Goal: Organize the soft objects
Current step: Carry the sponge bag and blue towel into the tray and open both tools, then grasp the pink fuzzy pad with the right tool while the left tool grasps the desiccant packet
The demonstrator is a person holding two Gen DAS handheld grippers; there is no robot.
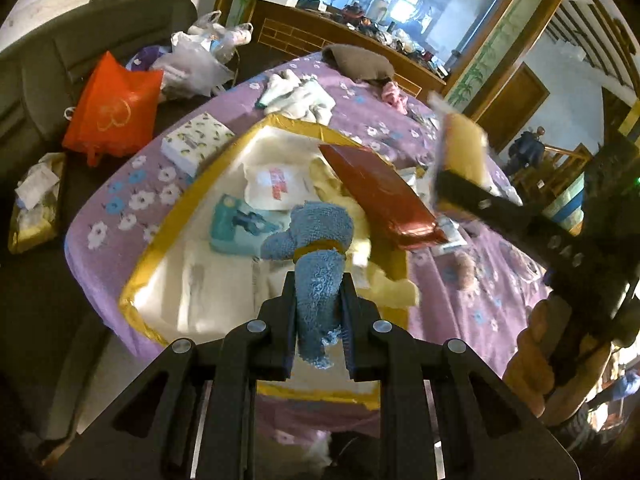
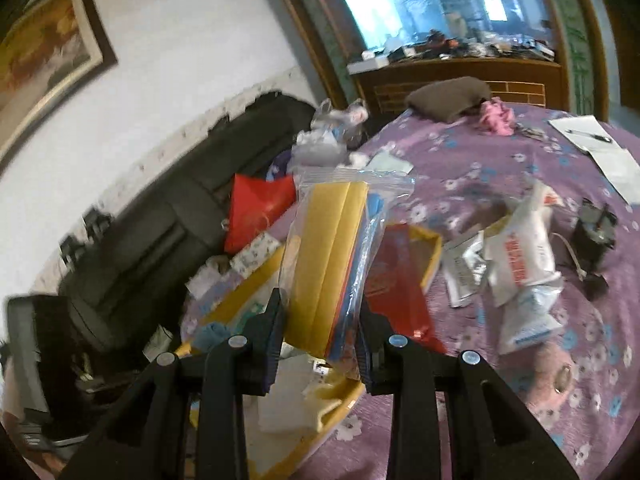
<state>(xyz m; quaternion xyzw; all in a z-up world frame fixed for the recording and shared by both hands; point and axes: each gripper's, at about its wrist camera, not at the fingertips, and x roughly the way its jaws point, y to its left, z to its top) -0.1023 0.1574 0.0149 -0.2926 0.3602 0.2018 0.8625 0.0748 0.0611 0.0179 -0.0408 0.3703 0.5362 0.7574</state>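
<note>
The left claw pinches a blue towel at the middle of the frame, over the yellow box. The right claw pinches a bag of cloths. The box already holds packets and cloths (I think more is left), like the white packs at right.

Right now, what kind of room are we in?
Probably a lived-in family room at home. There is a purple flowered cloth covering a table or bed, a dark sofa piled with bags, and a wooden cabinet beneath a big mirror.
</note>
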